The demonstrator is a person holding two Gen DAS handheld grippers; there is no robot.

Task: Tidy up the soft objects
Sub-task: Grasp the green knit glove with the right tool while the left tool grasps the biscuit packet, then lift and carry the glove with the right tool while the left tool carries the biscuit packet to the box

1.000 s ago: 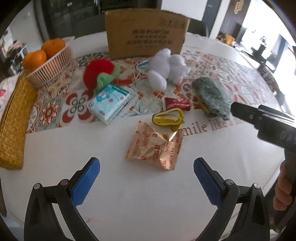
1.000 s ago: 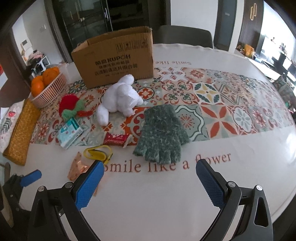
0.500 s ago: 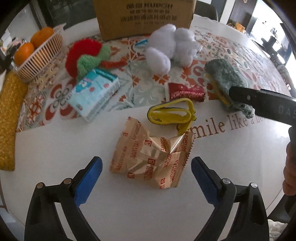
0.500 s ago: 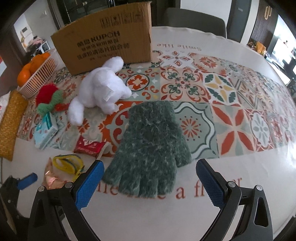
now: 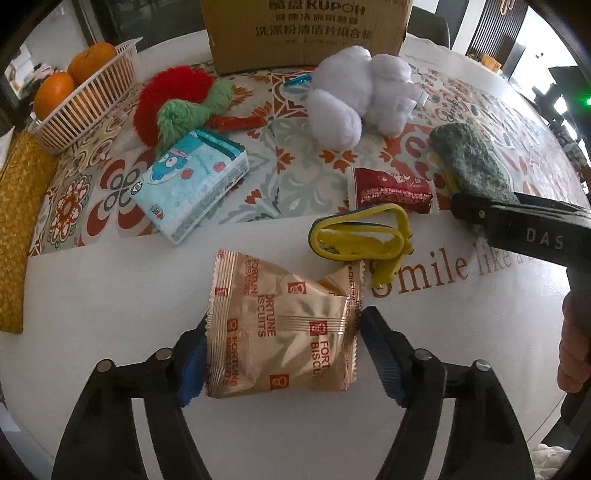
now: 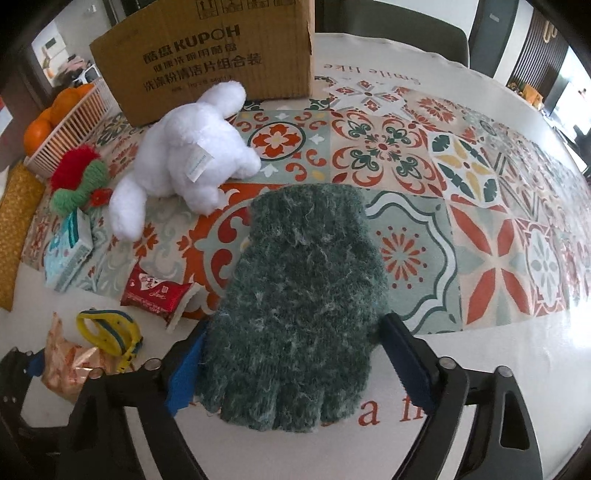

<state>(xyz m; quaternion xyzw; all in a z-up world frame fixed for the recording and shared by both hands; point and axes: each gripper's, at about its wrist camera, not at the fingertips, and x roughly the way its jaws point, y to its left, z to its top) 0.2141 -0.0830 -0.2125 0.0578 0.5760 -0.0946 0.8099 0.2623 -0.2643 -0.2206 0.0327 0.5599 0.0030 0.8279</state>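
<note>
A gold biscuit packet [image 5: 280, 332] lies on the white table, and my left gripper [image 5: 280, 354] points down over it. Its jaws are closing and both blue pads touch the packet's side edges. In the right wrist view a fuzzy green glove [image 6: 303, 295] lies flat between the jaws of my right gripper [image 6: 295, 365]. Those jaws are closing too, with the pads just at the glove's edges and the glove not squeezed. Behind them lie a white plush animal [image 6: 192, 158] and a red and green plush [image 5: 173, 99].
A cardboard box [image 5: 306, 33] stands at the back. A tissue pack [image 5: 192, 181], red snack packet [image 5: 391, 188] and yellow clip [image 5: 358, 236] lie mid-table. A basket of oranges [image 5: 85, 96] and a woven yellow mat [image 5: 18, 221] sit left. A hand [image 5: 572, 350] holds the right gripper's body [image 5: 524, 229].
Both grippers have come down toward the table and their jaws have narrowed. The left now brackets the biscuit packet and the right brackets the green glove.
</note>
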